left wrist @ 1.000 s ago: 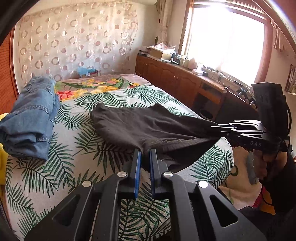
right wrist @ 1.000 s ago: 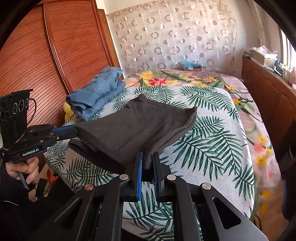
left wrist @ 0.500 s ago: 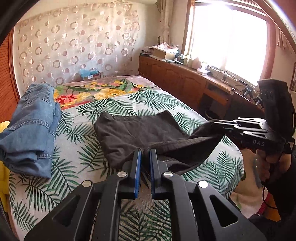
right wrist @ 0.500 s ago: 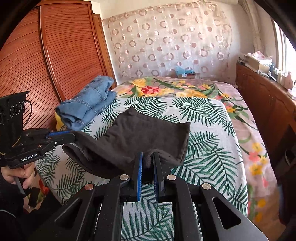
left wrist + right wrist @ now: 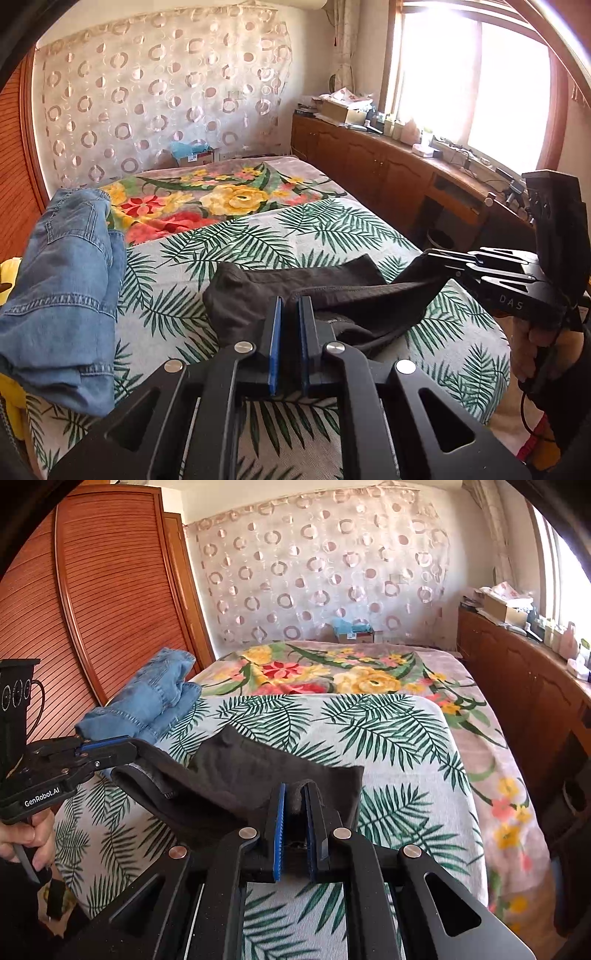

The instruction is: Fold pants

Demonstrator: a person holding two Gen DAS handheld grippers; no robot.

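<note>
The dark grey pants point(image 5: 295, 291) lie bunched on the palm-leaf bedspread point(image 5: 332, 232), far end resting on the bed. My left gripper point(image 5: 290, 302) is shut on their near edge. My right gripper point(image 5: 293, 790) is shut on the other near corner, and shows in the left wrist view point(image 5: 428, 254) at the right with cloth hanging from it. In the right wrist view the pants point(image 5: 251, 771) stretch between both grippers, with the left gripper point(image 5: 135, 747) at the left.
Folded blue jeans point(image 5: 70, 288) lie on the bed's left side, seen also in the right wrist view point(image 5: 155, 698). A floral blanket point(image 5: 221, 195) covers the far half. A wooden cabinet point(image 5: 388, 173) runs along the right wall. A wooden wardrobe point(image 5: 92, 609) stands left.
Both grippers have come down and back toward the bed's near edge with the pants. The cloth has sunk from a raised, spread sheet to a lower bunched fold on the bed.
</note>
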